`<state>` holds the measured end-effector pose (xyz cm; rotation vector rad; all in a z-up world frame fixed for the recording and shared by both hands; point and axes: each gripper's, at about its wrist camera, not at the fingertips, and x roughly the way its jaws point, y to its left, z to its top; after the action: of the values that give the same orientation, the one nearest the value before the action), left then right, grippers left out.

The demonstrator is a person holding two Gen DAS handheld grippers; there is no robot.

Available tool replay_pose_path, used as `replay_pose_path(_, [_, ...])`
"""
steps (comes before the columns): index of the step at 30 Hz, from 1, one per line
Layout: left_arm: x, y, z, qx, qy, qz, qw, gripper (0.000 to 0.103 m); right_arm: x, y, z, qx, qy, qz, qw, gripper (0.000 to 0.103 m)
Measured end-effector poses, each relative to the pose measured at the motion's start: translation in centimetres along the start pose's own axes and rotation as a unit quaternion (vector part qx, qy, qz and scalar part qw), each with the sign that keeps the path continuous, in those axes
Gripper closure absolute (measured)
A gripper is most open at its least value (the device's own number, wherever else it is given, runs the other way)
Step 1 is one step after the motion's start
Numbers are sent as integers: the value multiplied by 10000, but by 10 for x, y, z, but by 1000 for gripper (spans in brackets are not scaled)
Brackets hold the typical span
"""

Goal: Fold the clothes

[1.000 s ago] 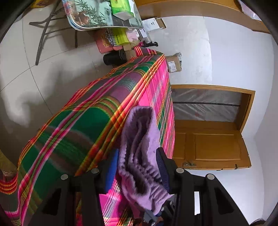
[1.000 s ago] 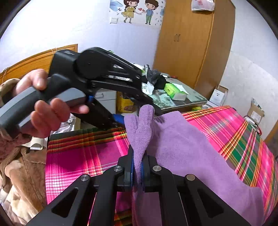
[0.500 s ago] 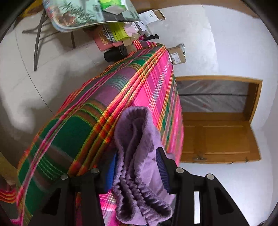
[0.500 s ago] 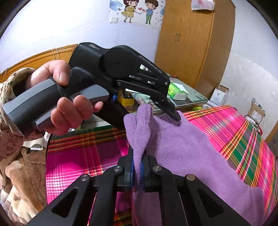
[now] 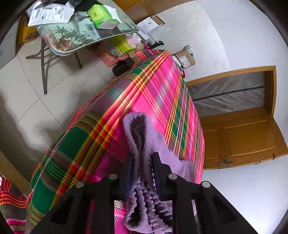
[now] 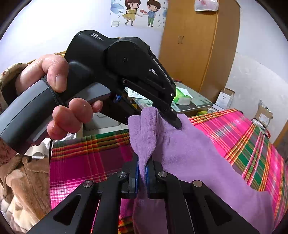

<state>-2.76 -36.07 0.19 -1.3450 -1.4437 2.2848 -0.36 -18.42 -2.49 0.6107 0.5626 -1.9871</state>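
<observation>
A purple fleece garment (image 6: pixel 194 154) lies spread over the plaid tablecloth (image 6: pixel 252 136), with one edge lifted off it. My right gripper (image 6: pixel 142 172) is shut on a raised fold of that edge. Just above and behind it, a hand (image 6: pixel 59 100) holds my left gripper (image 6: pixel 170 117), whose fingertips bite into the same bunched edge. In the left wrist view the left gripper (image 5: pixel 142 162) is shut on a thick gathered, ribbed band of the purple garment (image 5: pixel 142 136), held above the plaid tablecloth (image 5: pixel 158 93). The far left finger is hidden behind cloth in the right wrist view.
A folding table (image 5: pixel 72 41) with a green tissue box (image 5: pixel 100 16) and papers stands beyond the plaid table. Cardboard boxes (image 5: pixel 185 57) sit on the floor by the wall. A wooden door (image 5: pixel 243 140) and a wardrobe (image 6: pixel 198 45) stand nearby. A brown coat sleeve (image 6: pixel 23 180) is at the left.
The left gripper's fingers have closed from wide apart onto the bunched purple edge. The left gripper has moved closer to the right one and tilted; the right gripper stays clamped.
</observation>
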Motion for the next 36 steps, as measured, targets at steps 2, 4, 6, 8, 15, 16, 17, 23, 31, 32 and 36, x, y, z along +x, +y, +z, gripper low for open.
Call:
replay_pose_path(2, [-1, -8, -2, 105, -59, 39, 9999, 82, -4, -2, 0, 69, -31, 6, 10000, 97])
replay_pose_path(4, [-3, -19, -4, 262, -96, 161, 9995, 82, -8, -4, 0, 121, -70, -5, 9999, 97])
replay_pose_path(6, [-3, -32, -6, 461, -107, 266, 9985, 82, -13, -5, -1, 166, -106, -27, 9998, 97])
replay_pose_path(8, [-3, -46, -8, 644, -97, 264, 9975, 82, -19, -7, -2, 229, -145, -47, 9996, 97])
replay_pose_path(15, [1, -75, -18, 949, -96, 299, 9950, 83, -47, -18, -8, 466, -326, -201, 9982, 97])
replay_pose_path(16, [1, -78, -20, 978, -93, 282, 9948, 83, -50, -20, -9, 495, -341, -222, 9979, 97])
replay_pose_path(17, [1, -80, -22, 992, -97, 273, 9946, 83, -53, -21, -11, 524, -356, -243, 9977, 97])
replay_pose_path(23, [3, -96, -34, 1108, -95, 267, 9934, 84, -74, -27, -20, 687, -435, -352, 9961, 97])
replay_pose_path(31, [5, -120, -49, 1307, -58, 203, 9912, 84, -100, -31, -35, 812, -563, -477, 9940, 97])
replay_pose_path(32, [5, -123, -51, 1331, -52, 192, 9909, 84, -102, -31, -37, 830, -580, -493, 9936, 97])
replay_pose_path(36, [9, -139, -61, 1474, 19, 140, 9890, 84, -115, -35, -43, 918, -642, -570, 9921, 97])
